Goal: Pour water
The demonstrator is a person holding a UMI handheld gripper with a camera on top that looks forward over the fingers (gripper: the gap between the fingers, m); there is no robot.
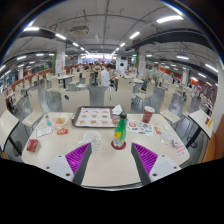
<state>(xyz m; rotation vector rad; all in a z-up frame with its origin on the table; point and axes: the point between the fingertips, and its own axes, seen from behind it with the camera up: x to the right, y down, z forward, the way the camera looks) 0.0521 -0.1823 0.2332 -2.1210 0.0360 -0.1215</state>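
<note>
While the tool (108, 160) is spread, a green, red-capped bottle (120, 131) stands upright ahead.

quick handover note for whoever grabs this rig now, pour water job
Gripper: fingers open, holding nothing, short of the table's things.
Green bottle stands upright on the table, just ahead of the fingers, on a small red base.
A cup stands beyond it; a white cup sits behind the bottle.
Done: nothing visible; the bottle is not grasped.
Left: grasp the bottle, then pour, probably into one of the cups.
</note>
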